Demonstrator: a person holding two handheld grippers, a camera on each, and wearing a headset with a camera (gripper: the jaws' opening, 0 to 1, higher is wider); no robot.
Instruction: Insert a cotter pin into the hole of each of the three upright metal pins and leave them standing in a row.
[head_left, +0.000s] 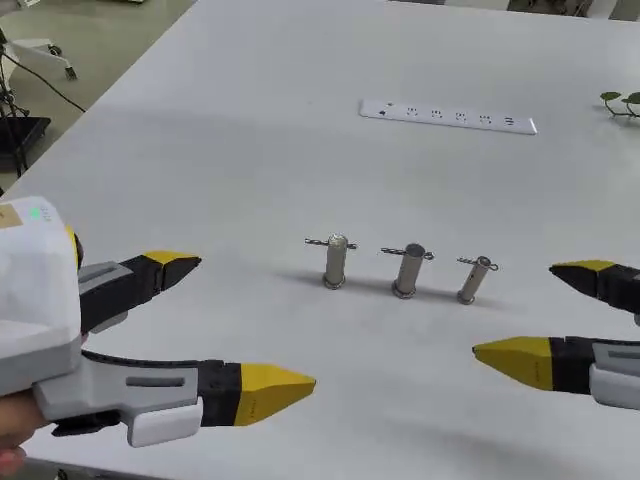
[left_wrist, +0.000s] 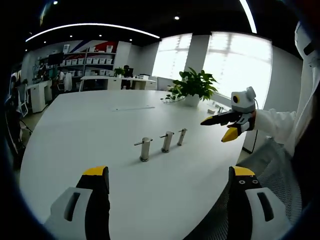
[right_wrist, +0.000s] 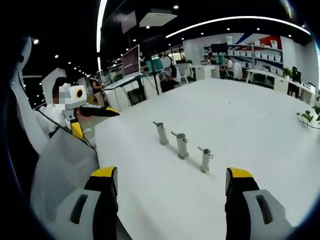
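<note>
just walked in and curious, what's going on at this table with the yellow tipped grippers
A person holds a two-jaw gripper in each hand over a white table. Three metal pins stand upright in a row: the left pin, middle pin and right pin. Each appears to have a cotter pin through its top. The left gripper and right gripper are both open and empty, on either side of the row and not touching it. The job looks done.

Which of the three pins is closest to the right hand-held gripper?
The right-end pin in the head view, beside the right hand-held gripper; the middle pin and left-end pin stand farther along the row.
</note>
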